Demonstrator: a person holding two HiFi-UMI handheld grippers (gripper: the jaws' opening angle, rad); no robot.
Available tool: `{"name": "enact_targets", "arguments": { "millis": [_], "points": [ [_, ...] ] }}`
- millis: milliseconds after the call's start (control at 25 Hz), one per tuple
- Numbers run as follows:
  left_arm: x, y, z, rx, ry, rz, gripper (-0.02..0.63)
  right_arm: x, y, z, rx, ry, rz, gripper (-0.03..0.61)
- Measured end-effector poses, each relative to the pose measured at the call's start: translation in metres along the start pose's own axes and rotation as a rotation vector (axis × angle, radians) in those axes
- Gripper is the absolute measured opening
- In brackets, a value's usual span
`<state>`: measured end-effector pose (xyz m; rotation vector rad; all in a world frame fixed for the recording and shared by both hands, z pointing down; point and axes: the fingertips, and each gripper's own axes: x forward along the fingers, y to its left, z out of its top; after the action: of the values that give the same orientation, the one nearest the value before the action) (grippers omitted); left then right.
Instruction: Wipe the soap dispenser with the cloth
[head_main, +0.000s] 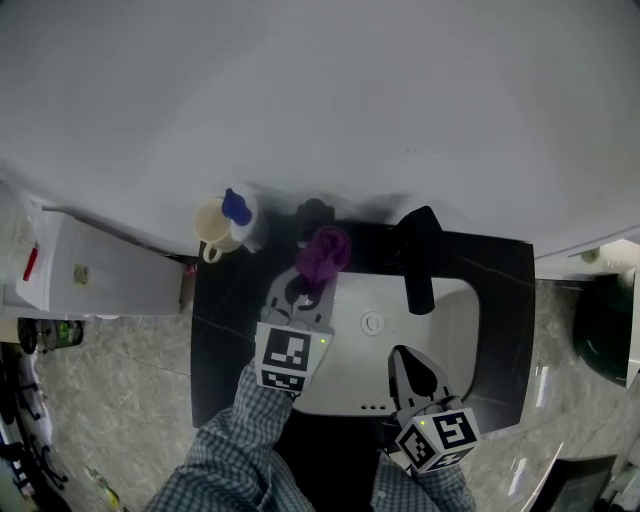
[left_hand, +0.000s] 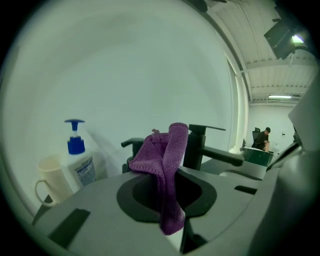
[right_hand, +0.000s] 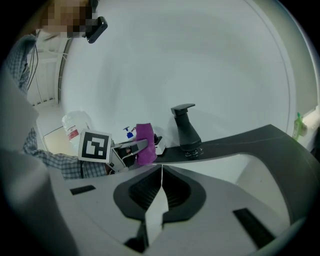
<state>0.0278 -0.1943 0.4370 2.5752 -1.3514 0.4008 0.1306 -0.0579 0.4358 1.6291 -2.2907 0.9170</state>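
- left claw (head_main: 303, 290) is clamped on the purple cloth (head_main: 322, 255), which sticks up out of it in a bunch, just left of the black faucet (head_main: 418, 262).
- soap dispenser (head_main: 240, 210) (white bottle, blue pump) stands on the dark tabletop (head_main: 215, 320), further left of the faucet by the wall, right beside a cream mug (head_main: 210, 228). cloth isn't touching it.
- right claw (head_main: 402, 358) hangs over the white sink (head_main: 455, 330) in front of the faucet, pinched together with nothing in it.
- so i'd call this the approach step: cloth in hand, wiping not started.
- next move looks like swinging the cloth left, away from the faucet, onto the bottle's side. nothing's holding the bottle, so press gently or steady it with the free claw, or it might tip into the mug.
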Motion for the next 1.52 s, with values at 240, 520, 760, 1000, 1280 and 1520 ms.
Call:
{"name": "enact_targets", "arguments": {
  "millis": [240,520,760,1000,1280,1520],
  "points": [
    [-0.012,0.022,0.061,0.025,-0.096,0.096,0.06,0.0,0.002,0.009,-0.012,-0.009,0.022,0.018],
    [0.002,0.04,0.086,0.058,-0.131,0.145,0.06,0.0,-0.002,0.006,-0.009,0.004,0.026,0.018],
    [0.021,0.033,0.067,0.003,-0.103,0.133,0.06,-0.001,-0.013,0.003,0.01,0.012,0.003,0.018],
    [0.04,0.01,0.06,-0.011,-0.078,0.086,0.06,-0.001,-0.021,0.002,0.02,0.016,-0.012,0.018],
    [0.059,0.009,0.019,-0.144,0.002,0.087,0.06,-0.003,-0.025,-0.001,0.028,0.02,-0.02,0.018],
    [0.061,0.005,0.017,-0.141,-0.011,0.054,0.06,-0.005,-0.024,-0.006,0.037,0.027,-0.025,0.018]
  ]
}}
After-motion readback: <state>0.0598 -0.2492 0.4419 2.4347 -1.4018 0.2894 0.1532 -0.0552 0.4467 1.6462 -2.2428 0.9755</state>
